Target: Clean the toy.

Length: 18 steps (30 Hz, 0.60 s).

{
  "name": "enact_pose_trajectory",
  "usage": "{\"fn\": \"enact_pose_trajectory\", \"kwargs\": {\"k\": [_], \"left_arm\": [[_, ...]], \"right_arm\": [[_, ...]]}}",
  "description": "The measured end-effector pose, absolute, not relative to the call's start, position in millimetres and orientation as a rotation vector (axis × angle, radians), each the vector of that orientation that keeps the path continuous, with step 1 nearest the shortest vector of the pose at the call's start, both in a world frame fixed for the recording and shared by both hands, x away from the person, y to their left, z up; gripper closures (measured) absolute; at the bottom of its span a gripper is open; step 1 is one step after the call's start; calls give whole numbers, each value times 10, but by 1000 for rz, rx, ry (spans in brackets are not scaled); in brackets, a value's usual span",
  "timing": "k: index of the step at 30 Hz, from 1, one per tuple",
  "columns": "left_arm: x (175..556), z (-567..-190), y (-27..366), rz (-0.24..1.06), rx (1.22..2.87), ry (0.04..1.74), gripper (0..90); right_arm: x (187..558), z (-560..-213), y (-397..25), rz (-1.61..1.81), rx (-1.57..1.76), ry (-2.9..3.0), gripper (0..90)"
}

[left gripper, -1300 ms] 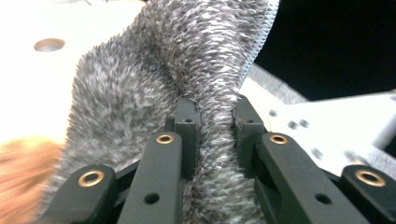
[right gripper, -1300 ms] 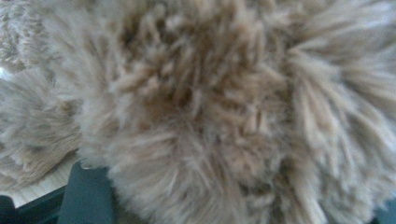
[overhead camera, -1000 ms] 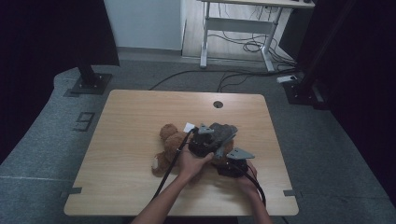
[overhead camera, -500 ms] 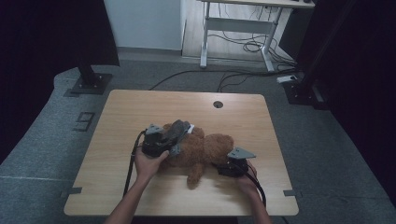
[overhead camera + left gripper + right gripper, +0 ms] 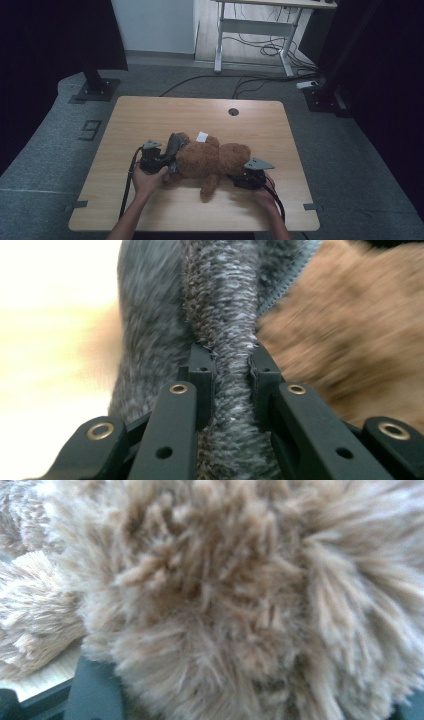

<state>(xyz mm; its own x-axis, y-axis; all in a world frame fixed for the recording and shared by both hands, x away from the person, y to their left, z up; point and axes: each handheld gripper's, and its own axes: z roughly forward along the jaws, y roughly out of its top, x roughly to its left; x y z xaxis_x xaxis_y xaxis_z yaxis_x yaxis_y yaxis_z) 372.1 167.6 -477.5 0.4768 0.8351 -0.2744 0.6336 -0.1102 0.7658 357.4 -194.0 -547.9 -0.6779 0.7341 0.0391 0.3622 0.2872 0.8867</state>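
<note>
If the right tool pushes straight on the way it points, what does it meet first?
The brown teddy bear: its fur sits right at the right tool, apparently pressed against it already.

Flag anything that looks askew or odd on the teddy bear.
The grey knitted garment is bunched at one end of the brown teddy bear rather than fitted on it, and the left gripper pinches a ridge of it. A white tag sticks out from the bear. No damage shows.

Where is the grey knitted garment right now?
In the high view the grey knitted garment lies left of centre on the table, at the left end of the brown teddy bear; the left gripper pinches a fold of it.
</note>
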Motion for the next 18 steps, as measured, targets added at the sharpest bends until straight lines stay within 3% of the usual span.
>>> {"fn": "enact_pose_trajectory", "kwargs": {"k": [8, 15, 18], "left_arm": [[3726, -4118, 1072, 359, 1866, 1019, 764], [4068, -4431, 615, 318, 1997, 1081, 758], [4091, -4601, 662, 290, 1960, 1079, 760]], "right_arm": [[3652, -5480, -1857, 1315, 965, 2141, 340], [3674, -5479, -1886, 1326, 916, 2157, 281], [3697, -5482, -1917, 1331, 969, 2168, 171]]}}
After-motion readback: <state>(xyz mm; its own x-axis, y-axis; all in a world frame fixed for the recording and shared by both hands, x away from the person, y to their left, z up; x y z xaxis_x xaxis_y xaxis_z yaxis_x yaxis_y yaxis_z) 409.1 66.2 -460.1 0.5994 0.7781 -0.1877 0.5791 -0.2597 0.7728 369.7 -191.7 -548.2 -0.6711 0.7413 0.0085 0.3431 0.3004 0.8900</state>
